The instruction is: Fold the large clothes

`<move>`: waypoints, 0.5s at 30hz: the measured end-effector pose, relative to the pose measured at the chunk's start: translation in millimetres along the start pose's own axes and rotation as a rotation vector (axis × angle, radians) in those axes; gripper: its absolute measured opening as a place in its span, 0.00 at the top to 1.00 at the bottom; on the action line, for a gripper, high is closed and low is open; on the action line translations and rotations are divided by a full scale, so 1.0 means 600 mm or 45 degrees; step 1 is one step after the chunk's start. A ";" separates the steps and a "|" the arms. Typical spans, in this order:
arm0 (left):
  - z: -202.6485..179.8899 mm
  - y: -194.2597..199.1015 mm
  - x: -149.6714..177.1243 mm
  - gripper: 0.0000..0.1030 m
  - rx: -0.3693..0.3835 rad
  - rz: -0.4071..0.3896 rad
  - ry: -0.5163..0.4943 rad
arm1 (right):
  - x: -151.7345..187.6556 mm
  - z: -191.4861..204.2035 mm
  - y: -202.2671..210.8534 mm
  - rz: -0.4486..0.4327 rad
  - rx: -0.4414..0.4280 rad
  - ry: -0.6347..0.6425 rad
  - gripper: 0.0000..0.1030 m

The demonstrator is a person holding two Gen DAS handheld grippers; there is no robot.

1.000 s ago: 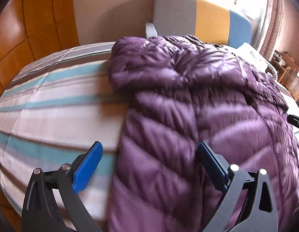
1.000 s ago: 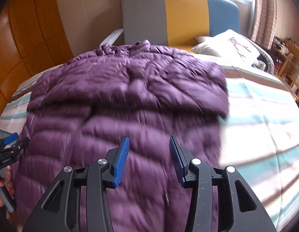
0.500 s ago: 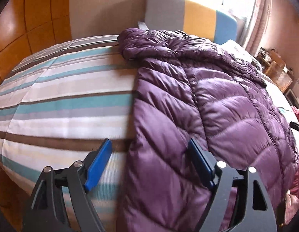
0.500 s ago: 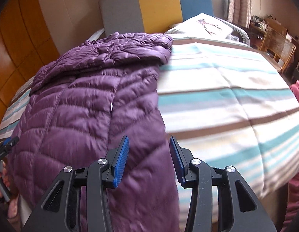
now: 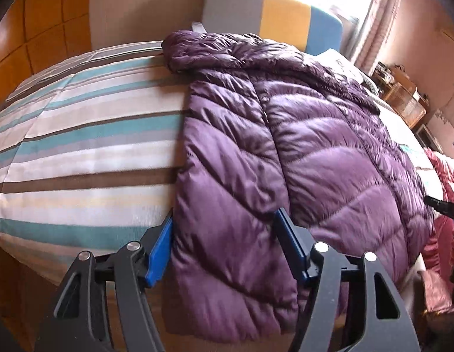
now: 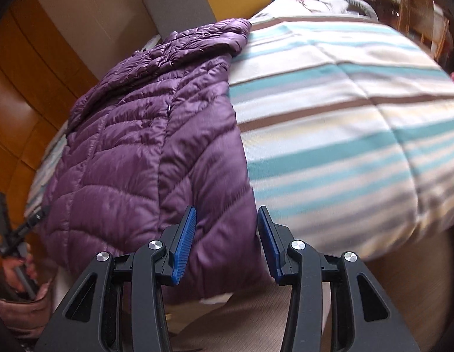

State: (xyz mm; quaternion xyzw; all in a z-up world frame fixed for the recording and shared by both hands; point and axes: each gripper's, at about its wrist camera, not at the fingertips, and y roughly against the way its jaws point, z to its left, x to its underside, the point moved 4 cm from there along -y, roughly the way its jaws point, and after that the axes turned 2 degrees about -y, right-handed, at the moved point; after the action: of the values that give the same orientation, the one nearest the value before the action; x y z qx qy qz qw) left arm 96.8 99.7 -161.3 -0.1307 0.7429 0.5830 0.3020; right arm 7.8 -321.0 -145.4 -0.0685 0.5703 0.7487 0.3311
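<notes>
Jacket (image 5: 300, 152), purple and quilted, lies flat on the striped bed (image 5: 80, 146), its hood toward the headboard (image 5: 273, 26) and its hem hanging over the bed's near edge. Left gripper (image 5: 227, 249) is at the hem on the jacket's left edge; its jaws are closing with the puffy edge panel between them, the left pad right at the fabric's border, the right pad against the quilting, though a firm pinch cannot be told. Right gripper (image 6: 227, 243) sits at the jacket's opposite hem corner, fingers apart, with the jacket's right edge between them and no clear press on the cloth. A pillow (image 6: 309, 3) rests by the headboard, beyond the jacket. Pink cloth (image 5: 444, 176) lies past the jacket's right side.
</notes>
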 end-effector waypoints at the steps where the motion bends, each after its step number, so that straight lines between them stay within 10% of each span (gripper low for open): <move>1: -0.001 0.002 0.003 0.37 -0.003 0.005 -0.009 | 0.006 0.000 0.000 0.004 -0.016 -0.004 0.58; 7: -0.015 0.009 0.019 0.45 -0.025 0.030 -0.084 | 0.020 0.012 -0.003 -0.007 0.005 0.062 0.58; 15: -0.027 0.016 0.025 0.89 -0.024 0.060 -0.092 | 0.017 0.036 0.007 -0.039 -0.001 0.167 0.92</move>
State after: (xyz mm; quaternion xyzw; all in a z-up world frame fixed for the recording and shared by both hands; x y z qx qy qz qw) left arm 75.2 89.6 -160.5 -0.0949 0.7288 0.6012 0.3137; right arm 3.7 -297.7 -139.6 -0.1262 0.5892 0.7378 0.3044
